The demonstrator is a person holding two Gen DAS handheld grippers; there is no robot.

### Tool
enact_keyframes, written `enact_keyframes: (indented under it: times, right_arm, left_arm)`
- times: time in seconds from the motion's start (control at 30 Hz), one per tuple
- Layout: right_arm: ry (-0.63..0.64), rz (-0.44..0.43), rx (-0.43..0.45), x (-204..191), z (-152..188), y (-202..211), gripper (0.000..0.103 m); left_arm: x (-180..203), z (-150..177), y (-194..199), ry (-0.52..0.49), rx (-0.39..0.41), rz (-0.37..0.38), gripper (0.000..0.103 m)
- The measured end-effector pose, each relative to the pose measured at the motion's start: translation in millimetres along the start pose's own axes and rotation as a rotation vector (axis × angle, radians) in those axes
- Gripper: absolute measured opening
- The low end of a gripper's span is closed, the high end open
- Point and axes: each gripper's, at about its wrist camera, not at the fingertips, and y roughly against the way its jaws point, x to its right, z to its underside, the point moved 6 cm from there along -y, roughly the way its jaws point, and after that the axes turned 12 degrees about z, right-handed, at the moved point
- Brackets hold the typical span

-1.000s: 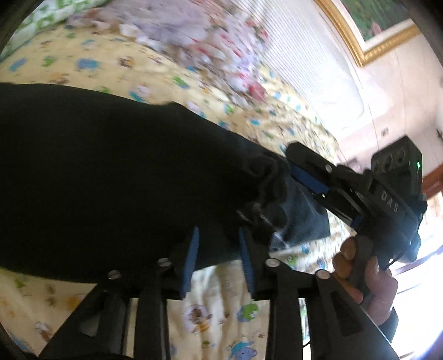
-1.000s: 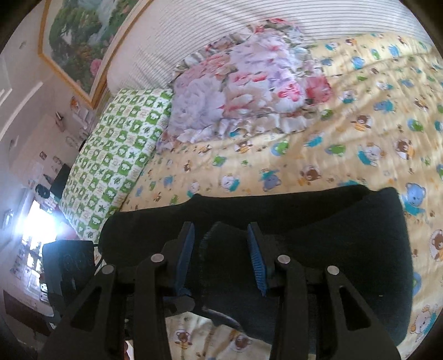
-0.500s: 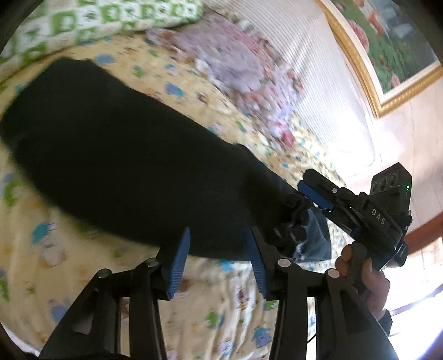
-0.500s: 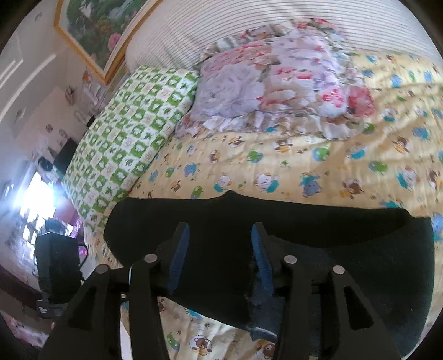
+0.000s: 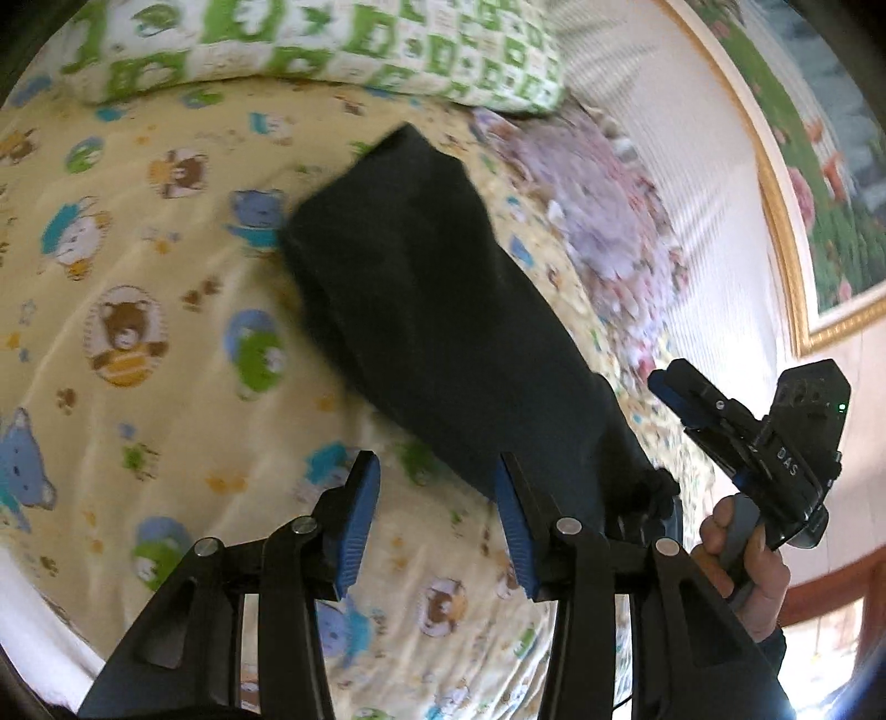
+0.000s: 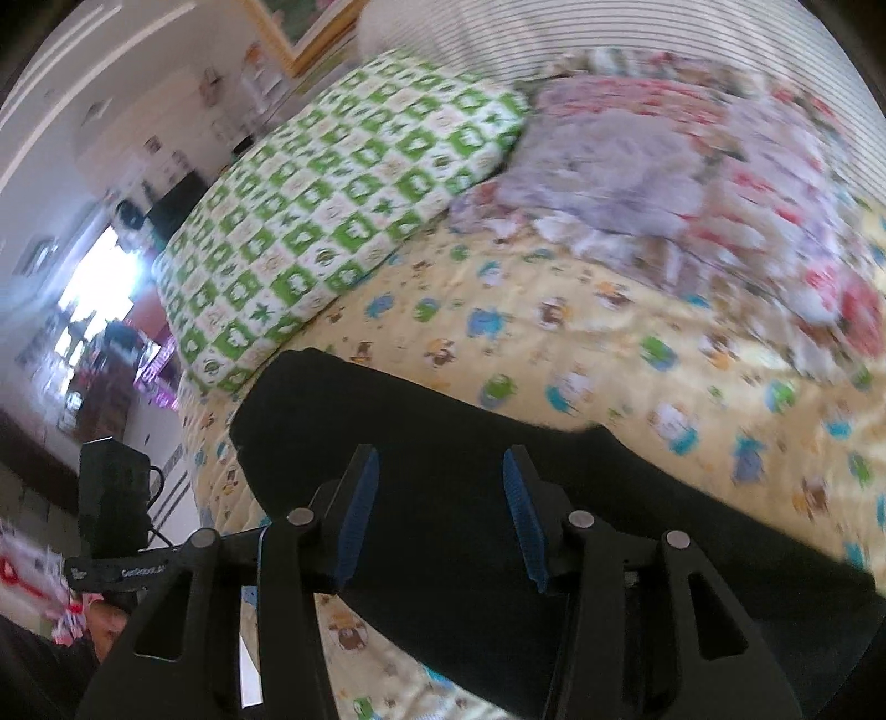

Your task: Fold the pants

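L gripper [image 5: 437, 529] up close: jaws spread wide, nothing between the blue pads, just bedsheet [image 5: 166, 354] showing in the gap. A sec ago those pads had dark cloth between them, half a sec ago they were already parting, so that's a release. R gripper [image 6: 440, 509] same story: jaws apart, hovering over the pants [image 6: 498, 526], not pinching; a sec ago it was on the fabric. In the left view it sits off to the right, away from the cloth, in the person's hand [image 5: 747, 559].

Pants [image 5: 443, 310] now lie on the bed as a long dark band, doubled lengthwise by the look of it, bunched waistband end near the grippers, far end reaching toward the green checked pillow [image 5: 332, 50]. Whole thing has swung since a sec ago; it was strung across the view, now runs away from the cam.

Meaning, imo: lengthwise fold's down, both tools free. Next prob a regrasp at one end to fold it over crosswise.

Further back: floral pillow [image 6: 692, 166], striped headboard, framed picture [image 5: 819, 155] on the wall.
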Motion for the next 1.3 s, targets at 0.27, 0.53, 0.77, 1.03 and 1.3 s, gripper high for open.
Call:
enact_keyframes:
  times: [0.27,0.53,0.77,1.03,1.3]
  right_arm:
    - [0.094,-0.048,-0.040,-28,-22,-28,0.049]
    - [0.159,-0.090,-0.049,-48,-43,-48,0.049]
    - [0.354,-0.207,-0.121,-83,-57,-74,0.065]
    - [0.512,-0.280,-0.278,-115,-67,-123,0.065]
    - [0.538,-0.283,-0.348,-130,-54,-159,0.037]
  left_arm:
    - [-12,-12,2,0.043,0.037,-0.014,0.043]
    - [-24,-32,-7,0.091,0.072,-0.007,0.044]
    - [-31,-41,-12,0.130,0.106,0.017,0.044]
    - [-30,-43,-14,0.104,0.124,0.006,0.035]
    - [-36,-46,-16,0.117,0.145,0.022,0.018]
